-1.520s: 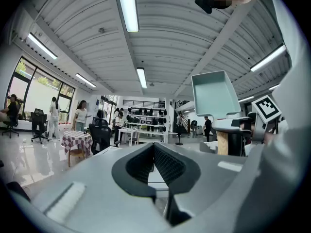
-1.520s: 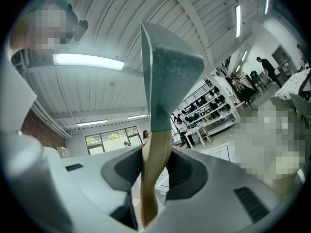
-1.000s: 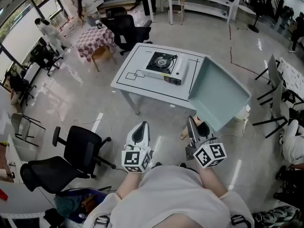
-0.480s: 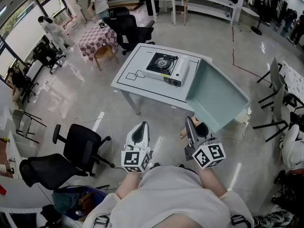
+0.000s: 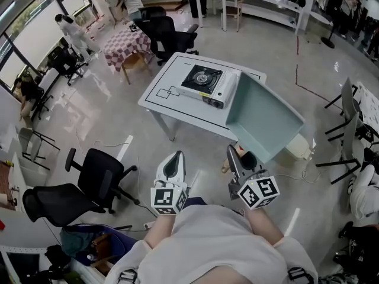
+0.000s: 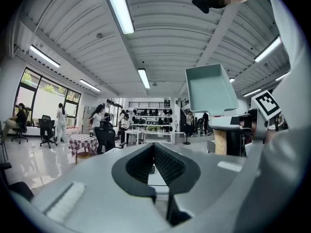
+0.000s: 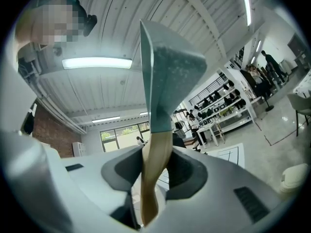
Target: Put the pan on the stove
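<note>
Your right gripper (image 7: 154, 165) is clamped on the pan's wooden handle (image 7: 153, 176), which stands upright between the jaws, with the pan (image 7: 167, 74) rising edge-on above it. From the head view, the right gripper (image 5: 233, 157) carries the square teal pan (image 5: 260, 120) out in front of you, open side up and tilted. In that view the pan covers the right edge of the table (image 5: 172, 102), and its left rim lies just beside the right end of the stove (image 5: 207, 84). The pan is in the air, not on the stove. Your left gripper (image 6: 154, 152) has its jaws together with nothing between them, and in the head view the left gripper (image 5: 172, 163) sits level with the right one, on your side of the table. The stove stands on the table's far right part, and the table's left part is bare apart from drawn lines. The floor between you and the table's near edge is open. A black chair (image 5: 100, 179) stands to the near left of the table, another (image 5: 172, 31) beyond its far edge, and a checkered table (image 5: 125, 43) further beyond on the left. Folding chairs (image 5: 349, 114) stand well off to the table's right.
</note>
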